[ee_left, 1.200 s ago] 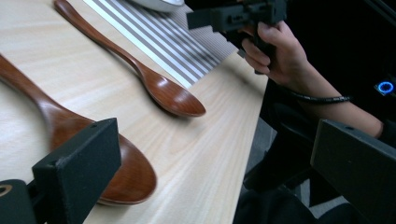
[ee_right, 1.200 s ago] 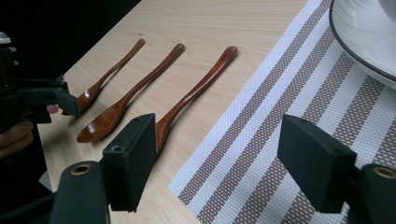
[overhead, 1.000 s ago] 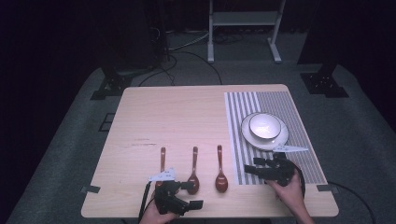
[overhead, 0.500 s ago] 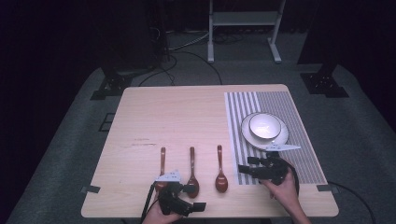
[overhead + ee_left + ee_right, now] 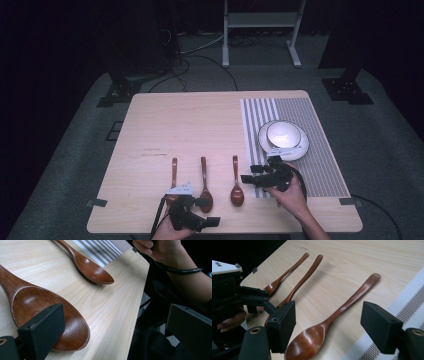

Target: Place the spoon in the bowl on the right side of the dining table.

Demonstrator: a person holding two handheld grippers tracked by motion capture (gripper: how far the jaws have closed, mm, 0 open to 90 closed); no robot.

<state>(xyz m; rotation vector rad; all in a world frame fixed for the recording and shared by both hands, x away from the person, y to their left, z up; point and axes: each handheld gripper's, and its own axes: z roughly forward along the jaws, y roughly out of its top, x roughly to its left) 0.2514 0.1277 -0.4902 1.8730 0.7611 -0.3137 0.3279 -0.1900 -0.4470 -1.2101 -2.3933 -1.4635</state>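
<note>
Three wooden spoons in a row on the table (image 5: pixel 200 125), bowls toward the near edge, handles pointing away, evenly spaced as if laid out for picking one by one. Right spoon (image 5: pixel 235 184) just left of the striped mat (image 5: pixel 305 145), glossy reddish-brown, slim handle widening to a shallow oval bowl. Right gripper (image 5: pixel 329 325) low over that spoon's bowl, jaws spread wide to either side, probably lined up for a grab. Left gripper (image 5: pixel 112 327) at the middle spoon (image 5: pixel 204 189), jaws apart, one pad over its bowl's rim. White bowl (image 5: pixel 283 135) on a plate (image 5: pixel 300 150) on the mat.
</note>
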